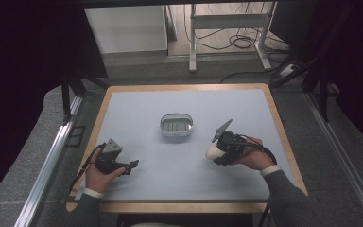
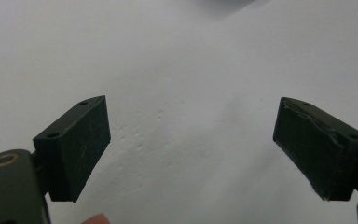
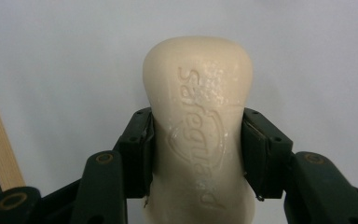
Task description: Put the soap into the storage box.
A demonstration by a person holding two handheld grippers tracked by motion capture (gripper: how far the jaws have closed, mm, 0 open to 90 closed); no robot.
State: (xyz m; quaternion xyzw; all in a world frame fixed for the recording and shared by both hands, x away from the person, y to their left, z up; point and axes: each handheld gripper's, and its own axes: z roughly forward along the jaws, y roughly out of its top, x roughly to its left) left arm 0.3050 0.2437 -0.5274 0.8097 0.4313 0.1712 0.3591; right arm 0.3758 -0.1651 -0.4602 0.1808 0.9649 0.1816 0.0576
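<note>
The right tool (image 3: 196, 154) is clamped on a cream soap bar (image 3: 198, 126), which sticks out lengthwise past its jaws and points left across the counter (image 1: 137, 109). The likely goal, the small white soap dish (image 1: 176, 125), lies up and to the left of it — nearer this hand than the other. The left tool (image 2: 191, 149) stands apart, empty, at the near left. The counter is pale blue with a wooden edge — grey floor and cables lie beyond.

A cream soap bar (image 3: 198, 135), embossed with lettering, is clamped at its waist in the right tool (image 3: 197, 156), above the table (image 1: 146, 142), near an oval soap dish (image 1: 176, 125).
</note>
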